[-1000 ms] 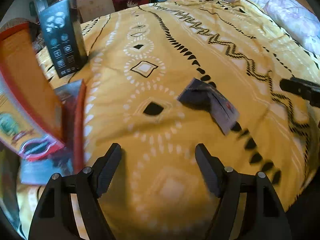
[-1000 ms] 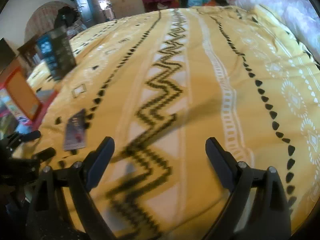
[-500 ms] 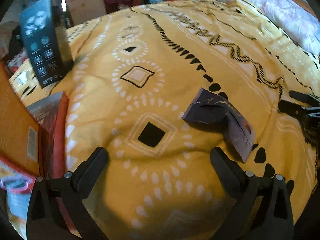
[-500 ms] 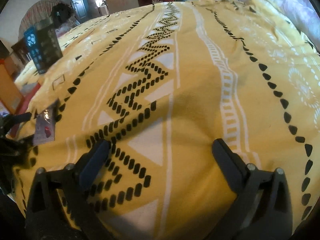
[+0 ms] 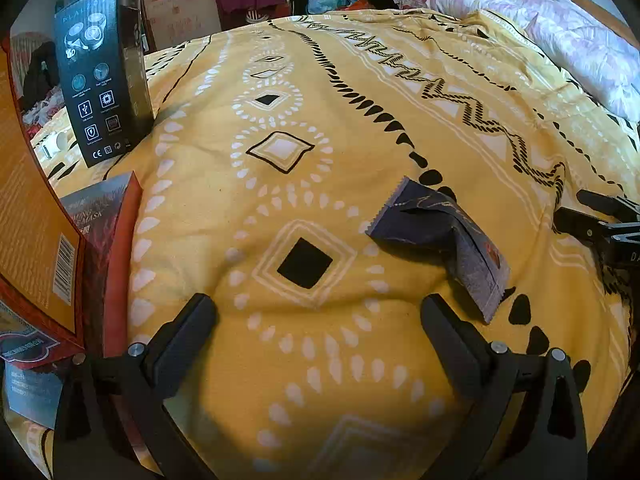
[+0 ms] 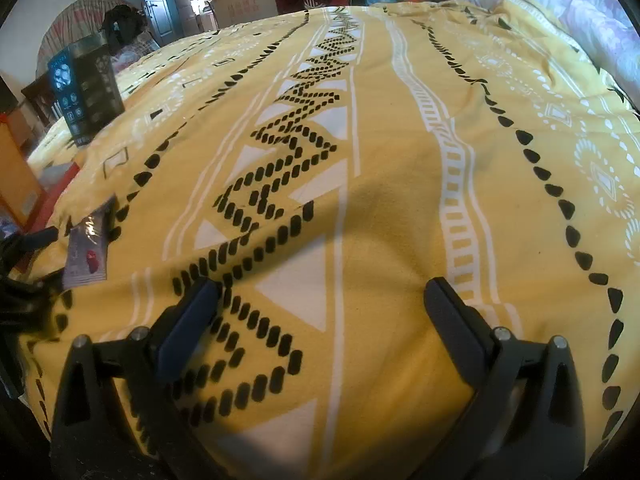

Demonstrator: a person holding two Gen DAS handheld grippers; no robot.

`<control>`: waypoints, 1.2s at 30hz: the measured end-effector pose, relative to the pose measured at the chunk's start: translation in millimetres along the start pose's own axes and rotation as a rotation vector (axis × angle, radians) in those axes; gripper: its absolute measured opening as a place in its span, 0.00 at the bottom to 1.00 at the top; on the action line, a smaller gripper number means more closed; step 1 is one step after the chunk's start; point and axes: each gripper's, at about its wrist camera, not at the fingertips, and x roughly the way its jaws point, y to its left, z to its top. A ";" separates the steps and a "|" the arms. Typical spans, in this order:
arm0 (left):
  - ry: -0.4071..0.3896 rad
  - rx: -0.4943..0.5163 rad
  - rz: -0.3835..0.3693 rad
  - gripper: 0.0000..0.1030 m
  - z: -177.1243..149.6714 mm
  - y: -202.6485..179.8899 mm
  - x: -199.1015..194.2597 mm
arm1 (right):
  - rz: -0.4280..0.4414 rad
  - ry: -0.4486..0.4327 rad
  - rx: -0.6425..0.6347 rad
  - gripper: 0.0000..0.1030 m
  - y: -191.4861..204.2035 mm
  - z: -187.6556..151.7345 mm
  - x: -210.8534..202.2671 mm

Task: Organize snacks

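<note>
A dark purple snack packet (image 5: pixel 440 236) lies crumpled on the yellow patterned bedspread (image 5: pixel 320 120), just beyond my left gripper's right finger. My left gripper (image 5: pixel 316 312) is open and empty, low over the bed. The packet also shows in the right wrist view (image 6: pixel 89 252), at the far left. My right gripper (image 6: pixel 320 292) is open and empty over the bedspread (image 6: pixel 380 140), well to the right of the packet. Its fingertips (image 5: pixel 592 216) show at the right edge of the left wrist view.
An orange box (image 5: pixel 28 216) with an open lid and packets inside stands at the left. A tall black product box (image 5: pixel 104 76) stands upright at the back left. A pale duvet (image 5: pixel 580 44) lies at the far right. Cardboard boxes and clothes sit beyond the bed.
My left gripper has opened wider and swung toward the purple packet, which now sits nearer its right finger. My right gripper has shifted forward over the bedspread, still open.
</note>
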 end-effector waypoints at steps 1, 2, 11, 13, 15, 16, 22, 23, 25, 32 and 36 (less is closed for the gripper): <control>0.000 0.000 0.000 1.00 -0.1 -0.3 -0.1 | 0.001 -0.001 0.000 1.00 -0.4 0.0 -0.1; 0.000 0.001 0.001 1.00 0.0 -0.6 -0.2 | 0.002 -0.001 0.002 1.00 -0.3 -0.2 -0.3; 0.000 0.000 0.000 1.00 -0.3 -0.1 -0.1 | 0.005 -0.006 0.002 1.00 -1.7 0.0 -0.4; 0.000 0.001 0.000 1.00 -0.3 -0.2 -0.1 | 0.005 -0.005 0.002 1.00 -0.8 -0.3 0.0; 0.000 0.001 0.000 1.00 -0.3 -0.3 -0.1 | 0.003 -0.006 0.001 1.00 -0.8 -0.4 0.1; 0.000 0.001 0.000 1.00 -0.3 -0.3 -0.1 | 0.004 -0.006 0.002 1.00 -0.8 -0.3 0.1; 0.000 0.001 0.000 1.00 -0.3 -0.4 -0.1 | 0.005 -0.007 0.002 1.00 -0.4 -0.1 0.2; 0.000 0.001 0.001 1.00 -0.3 -0.4 -0.1 | 0.004 -0.006 0.001 1.00 -0.3 -0.2 0.2; 0.000 0.001 0.000 1.00 -0.3 -0.4 -0.2 | 0.003 -0.006 0.000 1.00 -0.4 -0.3 0.1; 0.000 0.002 0.001 1.00 -0.3 -0.4 -0.2 | 0.003 -0.010 0.000 1.00 -1.0 0.5 -0.1; 0.000 0.002 0.001 1.00 -0.2 -0.4 -0.2 | 0.015 -0.018 0.007 1.00 -2.6 0.4 -1.2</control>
